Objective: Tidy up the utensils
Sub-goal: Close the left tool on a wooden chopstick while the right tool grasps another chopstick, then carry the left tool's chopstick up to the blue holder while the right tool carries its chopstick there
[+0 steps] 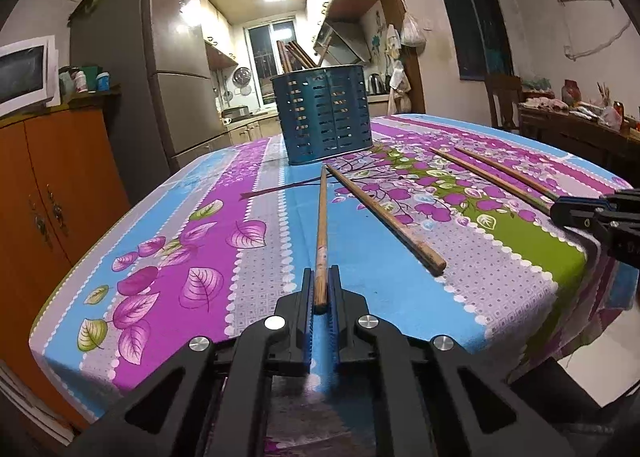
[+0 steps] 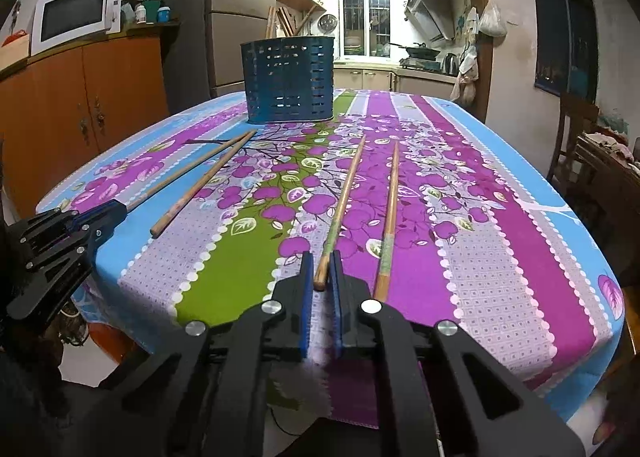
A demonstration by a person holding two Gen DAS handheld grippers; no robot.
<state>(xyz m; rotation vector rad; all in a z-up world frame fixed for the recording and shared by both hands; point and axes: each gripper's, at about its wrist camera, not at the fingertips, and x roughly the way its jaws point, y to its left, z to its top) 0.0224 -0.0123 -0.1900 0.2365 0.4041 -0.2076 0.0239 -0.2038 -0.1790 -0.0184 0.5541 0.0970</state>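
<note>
Both grippers at chopstick butts, holder straight ahead.
L gripper (image 1: 321,277) clamped on chopstick (image 1: 321,225); a 2nd stick (image 1: 384,213) lies just to its right, tips nearly meeting. R gripper (image 2: 321,263) brackets another stick's (image 2: 340,209) butt w/ a gap on one side, can't tell if gripped; its mate (image 2: 389,217) just right. Blue slotted holder (image 2: 288,81) beyond, more sticks inside, nothing between on the floral tablecloth (image 2: 248,269).

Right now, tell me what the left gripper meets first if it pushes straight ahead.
Probably the blue slotted metal utensil holder: the left gripper, closed on a brown wooden chopstick, points roughly at its base, though depth is unclear.
</note>
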